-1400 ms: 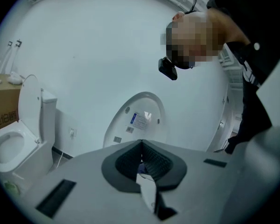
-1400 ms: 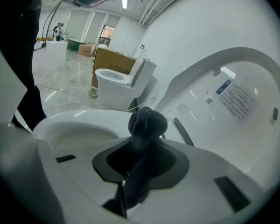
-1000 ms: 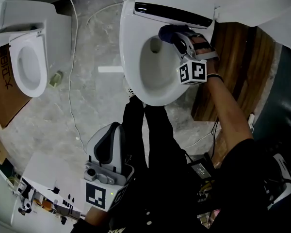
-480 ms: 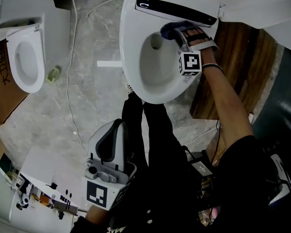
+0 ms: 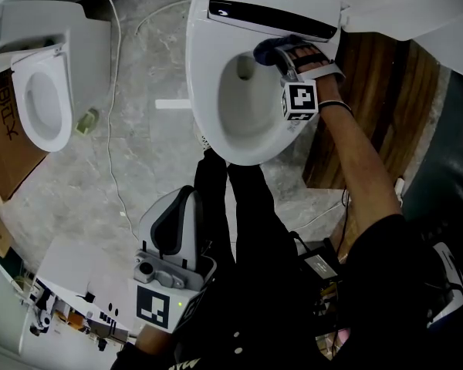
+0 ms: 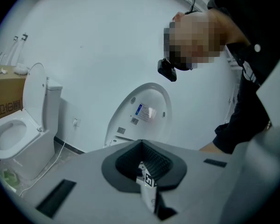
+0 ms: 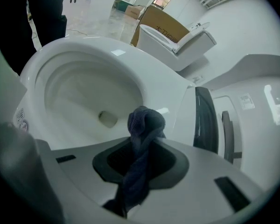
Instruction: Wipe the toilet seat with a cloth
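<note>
cloth check: your right gripper (image 7: 141,158) is clamped tight on the dark blue bunched cloth (image 7: 144,125). the cloth's free end sits at the back right rim of the white oval toilet seat (image 5: 203,91), just in front of that seat's glossy black strip (image 5: 270,20). your left gripper (image 5: 180,203) hangs well clear of the seat's near edge, jaws pressed together with nothing between them.
</note>
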Demonstrator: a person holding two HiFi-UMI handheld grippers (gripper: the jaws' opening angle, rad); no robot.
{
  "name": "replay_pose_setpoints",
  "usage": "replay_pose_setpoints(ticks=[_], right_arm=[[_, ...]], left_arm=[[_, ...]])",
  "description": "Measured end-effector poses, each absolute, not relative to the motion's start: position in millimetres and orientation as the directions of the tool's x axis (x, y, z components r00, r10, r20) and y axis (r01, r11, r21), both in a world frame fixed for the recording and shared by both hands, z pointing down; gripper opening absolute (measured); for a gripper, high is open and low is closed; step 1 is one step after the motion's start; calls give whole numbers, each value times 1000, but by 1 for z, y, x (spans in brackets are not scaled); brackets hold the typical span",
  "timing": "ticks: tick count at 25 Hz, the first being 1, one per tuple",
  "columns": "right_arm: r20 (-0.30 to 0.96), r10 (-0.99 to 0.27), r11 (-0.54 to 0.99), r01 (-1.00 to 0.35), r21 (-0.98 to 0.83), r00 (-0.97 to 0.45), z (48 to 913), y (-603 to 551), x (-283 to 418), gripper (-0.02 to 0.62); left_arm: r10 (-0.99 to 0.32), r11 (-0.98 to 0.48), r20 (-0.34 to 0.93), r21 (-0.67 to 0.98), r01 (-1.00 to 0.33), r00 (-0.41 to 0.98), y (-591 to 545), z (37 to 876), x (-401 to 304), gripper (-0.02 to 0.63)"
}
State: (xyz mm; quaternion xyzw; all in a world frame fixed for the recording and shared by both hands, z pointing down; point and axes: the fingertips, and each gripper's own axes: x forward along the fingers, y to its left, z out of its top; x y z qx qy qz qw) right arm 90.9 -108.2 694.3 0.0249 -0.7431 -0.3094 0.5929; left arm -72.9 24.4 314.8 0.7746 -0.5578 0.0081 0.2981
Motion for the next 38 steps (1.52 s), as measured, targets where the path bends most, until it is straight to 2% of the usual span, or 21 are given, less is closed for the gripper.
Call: replay_pose_setpoints(ticks=[20, 32, 38], right_arm=[[889, -400, 855, 259, 449, -221, 692, -97, 157, 86], [906, -389, 912, 68, 404, -168, 690, -89, 184, 84], [922, -360, 930, 20, 366, -146, 692, -70, 190, 84]], left_arm=[[-857, -233, 326, 445, -865, 398, 27, 303, -54, 8], [-851, -254, 315, 453, -854, 420, 37, 297, -40, 8], [-855, -263, 301, 453, -852, 423, 39, 292, -38, 8]])
